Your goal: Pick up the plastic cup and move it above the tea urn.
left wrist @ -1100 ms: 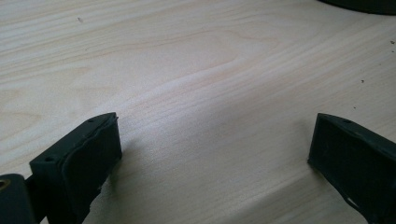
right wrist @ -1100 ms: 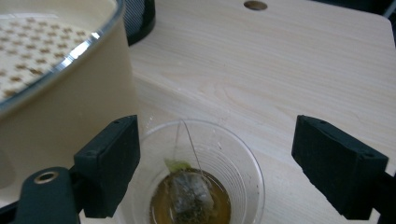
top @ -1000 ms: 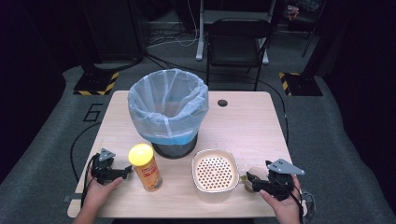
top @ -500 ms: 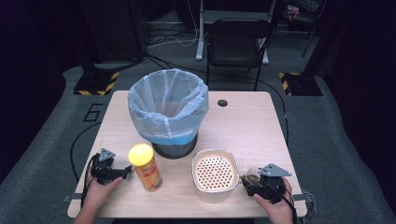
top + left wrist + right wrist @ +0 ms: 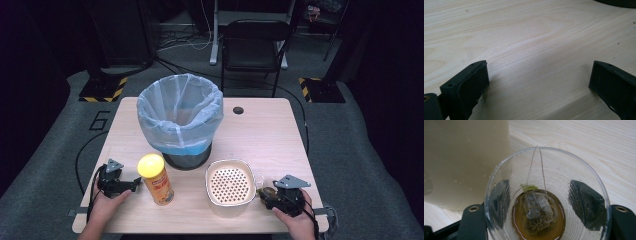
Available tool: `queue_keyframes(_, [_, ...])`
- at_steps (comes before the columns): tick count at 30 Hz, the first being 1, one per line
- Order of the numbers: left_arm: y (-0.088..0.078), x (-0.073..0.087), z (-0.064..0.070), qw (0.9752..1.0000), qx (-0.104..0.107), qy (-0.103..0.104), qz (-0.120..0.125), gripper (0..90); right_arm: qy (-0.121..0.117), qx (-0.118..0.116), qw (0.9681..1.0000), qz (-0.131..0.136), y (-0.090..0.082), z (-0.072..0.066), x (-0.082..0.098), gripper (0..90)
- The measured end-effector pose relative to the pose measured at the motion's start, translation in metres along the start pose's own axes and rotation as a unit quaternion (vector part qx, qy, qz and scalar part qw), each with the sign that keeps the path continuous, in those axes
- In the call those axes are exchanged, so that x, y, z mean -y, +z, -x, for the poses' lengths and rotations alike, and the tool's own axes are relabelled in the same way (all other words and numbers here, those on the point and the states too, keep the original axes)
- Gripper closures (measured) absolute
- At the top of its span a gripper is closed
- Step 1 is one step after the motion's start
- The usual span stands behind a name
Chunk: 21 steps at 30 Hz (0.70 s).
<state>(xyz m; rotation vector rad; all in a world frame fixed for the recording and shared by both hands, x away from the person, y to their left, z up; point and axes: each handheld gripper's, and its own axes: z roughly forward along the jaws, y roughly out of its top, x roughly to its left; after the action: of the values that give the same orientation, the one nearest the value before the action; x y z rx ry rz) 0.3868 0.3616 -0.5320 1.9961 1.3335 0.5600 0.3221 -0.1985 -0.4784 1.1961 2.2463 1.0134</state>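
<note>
Right gripper [image 5: 546,220]: jaws closing on either side of clear cup [image 5: 546,195], lower right of high view
Cup contents: tea bag [image 5: 537,212] sitting in brown liquid
Left gripper [image 5: 536,85]: jaws gaping wide over bare surface [image 5: 529,37]
Advice: keeping cup upright, squeezing lightly, lifting slowly beside strainer basin [image 5: 231,185]

Pale matt wood-grain table [image 5: 529,37], clear glossy ribbed plastic cup [image 5: 499,177], translucent thin plastic bin liner [image 5: 177,112]

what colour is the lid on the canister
Yellow lid on the orange canister, clearest in the high view.

A pale wooden table [image 5: 270,135] carries a lined bin [image 5: 180,117], yellow-lidded canister [image 5: 156,179] and perforated container [image 5: 231,187].
</note>
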Motion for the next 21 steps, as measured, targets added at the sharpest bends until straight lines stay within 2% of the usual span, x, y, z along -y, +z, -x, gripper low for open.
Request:
queue_keyframes(3, [0.000, 0.000, 0.000, 1.0000, 0.000, 0.000, 0.000, 2.2, -0.007, 0.001, 1.0000, 0.004, -0.004, 0.005, -0.007, 33.8])
queue_keyframes(10, [0.000, 0.000, 0.000, 1.0000, 0.001, -0.002, 0.000, 2.2, -0.065, 0.004, 0.9979, 0.003, -0.017, 0.023, -0.041, 34.6])
queue_keyframes(14, [0.000, 0.000, 0.000, 1.0000, 0.000, -0.002, 0.000, 2.2, -0.086, -0.014, 0.9962, 0.008, -0.016, 0.033, -0.060, 34.7])
queue_keyframes(18, [0.000, 0.000, 0.000, 1.0000, 0.000, -0.001, 0.000, 2.2, -0.099, -0.028, 0.9946, 0.016, -0.009, 0.039, -0.080, 34.6])
queue_keyframes(21, [0.000, 0.000, 0.000, 1.0000, 0.000, -0.001, 0.000, 2.2, -0.094, -0.038, 0.9945, 0.025, -0.003, 0.043, -0.089, 34.6])
